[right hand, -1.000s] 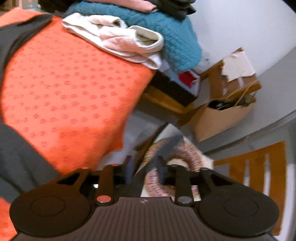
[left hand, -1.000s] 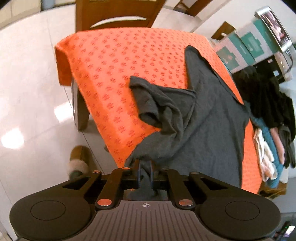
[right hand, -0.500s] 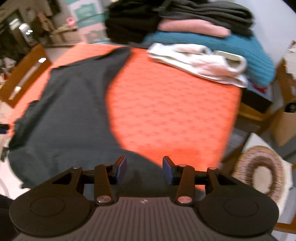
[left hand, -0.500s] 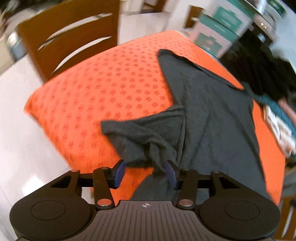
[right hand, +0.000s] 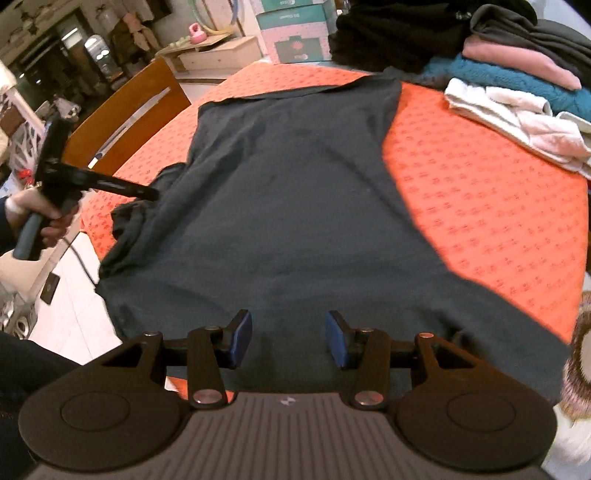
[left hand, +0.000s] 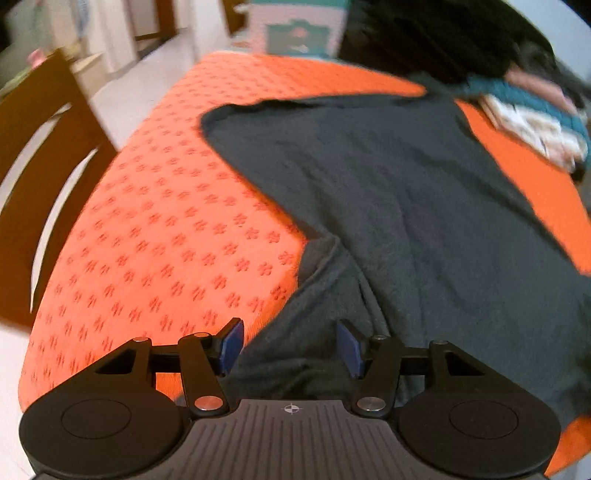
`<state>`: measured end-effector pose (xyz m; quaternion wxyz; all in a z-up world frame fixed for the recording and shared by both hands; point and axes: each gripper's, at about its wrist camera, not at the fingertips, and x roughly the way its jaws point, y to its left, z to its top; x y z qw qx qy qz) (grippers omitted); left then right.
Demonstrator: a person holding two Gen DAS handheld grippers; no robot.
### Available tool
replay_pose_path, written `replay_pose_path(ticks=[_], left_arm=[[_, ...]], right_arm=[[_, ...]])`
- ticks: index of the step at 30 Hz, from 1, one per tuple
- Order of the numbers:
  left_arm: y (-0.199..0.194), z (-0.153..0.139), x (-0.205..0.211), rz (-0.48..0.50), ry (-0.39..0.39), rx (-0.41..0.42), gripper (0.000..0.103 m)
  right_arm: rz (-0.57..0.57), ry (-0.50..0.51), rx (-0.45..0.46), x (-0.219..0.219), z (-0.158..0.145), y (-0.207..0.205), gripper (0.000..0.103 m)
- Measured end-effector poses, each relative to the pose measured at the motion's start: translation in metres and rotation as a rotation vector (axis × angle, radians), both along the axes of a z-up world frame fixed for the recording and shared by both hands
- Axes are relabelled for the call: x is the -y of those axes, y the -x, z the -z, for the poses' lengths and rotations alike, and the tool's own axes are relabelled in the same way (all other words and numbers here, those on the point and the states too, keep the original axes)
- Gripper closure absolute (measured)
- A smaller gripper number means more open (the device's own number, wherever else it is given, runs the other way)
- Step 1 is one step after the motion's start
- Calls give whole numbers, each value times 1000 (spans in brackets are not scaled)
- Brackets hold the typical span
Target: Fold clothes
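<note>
A dark grey T-shirt [right hand: 288, 192] lies spread on the orange patterned table cover [right hand: 480, 192]. It also shows in the left wrist view [left hand: 424, 206], with a bunched sleeve [left hand: 325, 266] near the table's left side. My left gripper [left hand: 290, 347] is open, its jaws either side of the sleeve cloth at the near edge. It shows from the side in the right wrist view [right hand: 147, 194], at the shirt's left sleeve. My right gripper [right hand: 288, 339] is open and empty above the shirt's near hem.
A pile of folded clothes [right hand: 517, 74] sits at the table's far right, with a white towel [right hand: 517, 118] in front. A wooden chair [right hand: 125, 110] stands at the left side. Boxes [right hand: 295, 33] stand behind the table.
Both grippers were shut on the shirt's edge a second ago and have opened. Both have swung over the table, and the shirt now lies flatter.
</note>
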<state>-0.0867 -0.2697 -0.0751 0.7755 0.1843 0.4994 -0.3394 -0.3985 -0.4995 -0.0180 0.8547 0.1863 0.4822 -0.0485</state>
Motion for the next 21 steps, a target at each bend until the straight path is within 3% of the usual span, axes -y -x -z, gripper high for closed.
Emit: replay_pose_path(ticks=[1, 2, 3, 10, 16, 21], left_arm=[[-1, 2, 2, 34, -6, 4, 62], [-1, 4, 3, 69, -9, 10, 89], [-1, 3, 2, 92, -9, 16, 96], [-16, -27, -59, 47, 6, 40, 97], [-31, -51, -149, -80, -62, 45, 98], [-39, -52, -211, -158, -163, 54, 98]], right_arm=[[17, -1, 2, -9, -2, 0, 53], [32, -2, 5, -18, -3, -1, 53], [48, -2, 7, -26, -4, -1, 53], [120, 1, -13, -78, 3, -8, 52], [123, -4, -28, -105, 15, -21, 52], [117, -7, -39, -124, 24, -33, 51]])
